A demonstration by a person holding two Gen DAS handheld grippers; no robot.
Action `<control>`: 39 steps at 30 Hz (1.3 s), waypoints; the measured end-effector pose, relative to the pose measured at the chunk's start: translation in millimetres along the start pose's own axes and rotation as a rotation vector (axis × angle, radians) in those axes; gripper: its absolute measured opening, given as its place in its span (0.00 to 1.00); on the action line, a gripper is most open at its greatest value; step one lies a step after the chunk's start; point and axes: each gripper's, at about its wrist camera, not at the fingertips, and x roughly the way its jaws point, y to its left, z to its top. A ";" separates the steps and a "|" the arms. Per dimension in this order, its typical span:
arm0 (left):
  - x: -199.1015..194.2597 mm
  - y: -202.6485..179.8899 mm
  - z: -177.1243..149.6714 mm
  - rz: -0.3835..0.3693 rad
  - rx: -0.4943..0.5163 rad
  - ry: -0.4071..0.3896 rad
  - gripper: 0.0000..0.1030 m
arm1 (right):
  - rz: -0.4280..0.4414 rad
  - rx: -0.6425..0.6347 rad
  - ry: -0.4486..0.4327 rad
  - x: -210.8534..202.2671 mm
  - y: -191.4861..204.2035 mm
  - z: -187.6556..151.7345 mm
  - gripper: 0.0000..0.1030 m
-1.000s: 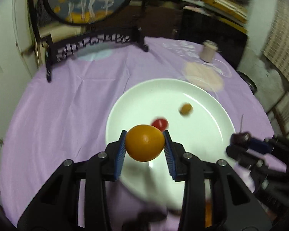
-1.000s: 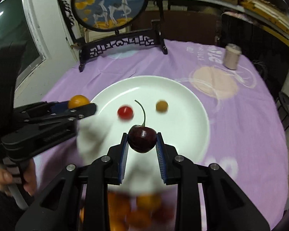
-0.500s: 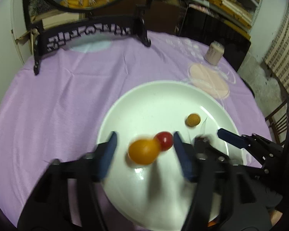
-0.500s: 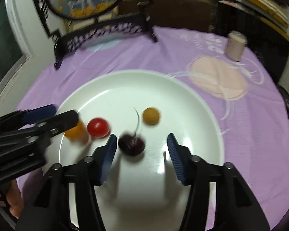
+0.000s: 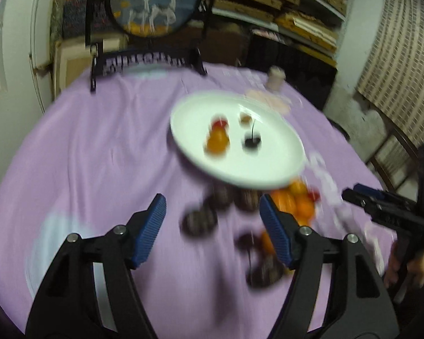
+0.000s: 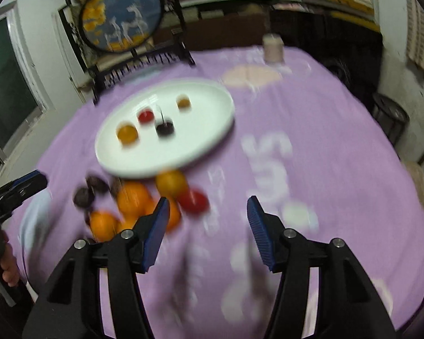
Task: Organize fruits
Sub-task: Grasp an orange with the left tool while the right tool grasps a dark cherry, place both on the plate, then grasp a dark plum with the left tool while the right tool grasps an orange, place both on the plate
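Purple cloth [image 6: 311, 130]; plate [image 6: 212, 138] w/ fruit, grippers [image 5: 213, 231] [image 6: 205, 233] agape.

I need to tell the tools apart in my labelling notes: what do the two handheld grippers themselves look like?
Both look alike. The left gripper and right gripper have glossy black plastic bodies with triangular cutouts, silver round screw heads, and two fingers faced with ribbed blue pads. Seen from the left camera, a bare hand grips the right tool's black handle, where a small green light glows. No cables show.

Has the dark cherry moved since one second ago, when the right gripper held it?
Yes. The cherry now lies on the white plate, beside the red tomato. The right gripper, open, is back over the purple cloth.
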 end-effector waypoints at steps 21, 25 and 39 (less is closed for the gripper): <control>6.8 -27.4 -59.1 -0.051 0.058 0.128 0.68 | 0.166 -0.113 0.075 27.8 64.4 -34.2 0.51; 7.1 -24.1 -61.7 -0.058 0.055 0.146 0.68 | 0.173 -0.129 0.083 52.3 73.0 -30.6 0.35; 47.6 -60.6 -65.1 0.034 0.174 0.195 0.59 | 0.143 -0.007 0.095 7.3 14.9 -59.9 0.35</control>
